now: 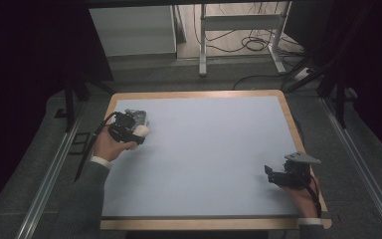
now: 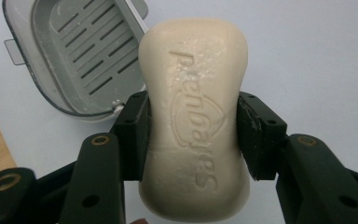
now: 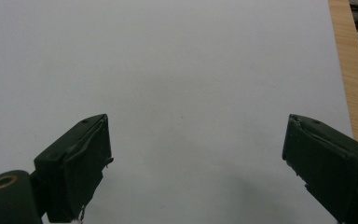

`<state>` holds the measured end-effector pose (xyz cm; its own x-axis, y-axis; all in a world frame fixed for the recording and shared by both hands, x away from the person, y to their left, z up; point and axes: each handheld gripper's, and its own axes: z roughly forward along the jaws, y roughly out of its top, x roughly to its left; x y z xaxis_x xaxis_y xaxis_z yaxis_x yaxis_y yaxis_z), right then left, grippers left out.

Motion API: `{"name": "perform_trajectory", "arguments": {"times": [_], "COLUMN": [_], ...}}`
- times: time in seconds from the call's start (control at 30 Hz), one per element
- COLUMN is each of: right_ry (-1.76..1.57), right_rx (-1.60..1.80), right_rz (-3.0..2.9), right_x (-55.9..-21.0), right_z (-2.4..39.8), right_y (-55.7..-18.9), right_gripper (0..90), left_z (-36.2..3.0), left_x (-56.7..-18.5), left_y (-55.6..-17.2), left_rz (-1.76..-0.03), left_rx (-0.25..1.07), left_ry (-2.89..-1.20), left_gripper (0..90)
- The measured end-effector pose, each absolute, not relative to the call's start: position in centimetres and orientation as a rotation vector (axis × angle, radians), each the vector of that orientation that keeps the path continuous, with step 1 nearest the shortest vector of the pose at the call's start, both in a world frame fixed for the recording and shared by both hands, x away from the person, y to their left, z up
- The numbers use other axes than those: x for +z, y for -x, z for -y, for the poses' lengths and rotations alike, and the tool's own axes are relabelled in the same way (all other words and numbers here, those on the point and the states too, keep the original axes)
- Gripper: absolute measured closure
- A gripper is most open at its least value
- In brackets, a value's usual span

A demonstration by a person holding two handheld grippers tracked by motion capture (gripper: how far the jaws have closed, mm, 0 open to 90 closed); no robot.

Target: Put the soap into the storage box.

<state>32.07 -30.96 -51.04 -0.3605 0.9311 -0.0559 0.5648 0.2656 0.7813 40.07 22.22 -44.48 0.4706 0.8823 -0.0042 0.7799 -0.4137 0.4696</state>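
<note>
Our left tool (image 2: 193, 140) clamps the cream soap bar (image 2: 195, 116) across its waist, long axis running away from us, just beside the empty grey soap dish (image 2: 81, 51) at the table's (image 1: 209, 149) far-left corner, while our right tool (image 3: 196, 163) gapes empty, well apart.

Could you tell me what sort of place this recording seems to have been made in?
Probably a lab or workshop recording station: a table with a plain mat, metal frame legs and loose cables on the floor behind, and dark surrounds.
</note>
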Motion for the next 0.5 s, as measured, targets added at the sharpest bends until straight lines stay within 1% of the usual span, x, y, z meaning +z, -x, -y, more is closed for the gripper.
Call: {"name": "perform_trajectory", "arguments": {"times": [0.5], "right_ry": [-1.349], "right_rx": [0.927], "right_rz": [-2.026], "right_x": [-51.1], "right_z": [31.0], "right_y": [-32.1], "right_gripper": [7.7], "left_z": [-23.0], "left_x": [-44.8], "left_y": [-42.4], "left_rz": [-1.446], "left_rx": [0.314], "left_ry": [-2.293], "left_gripper": [49.6]}}
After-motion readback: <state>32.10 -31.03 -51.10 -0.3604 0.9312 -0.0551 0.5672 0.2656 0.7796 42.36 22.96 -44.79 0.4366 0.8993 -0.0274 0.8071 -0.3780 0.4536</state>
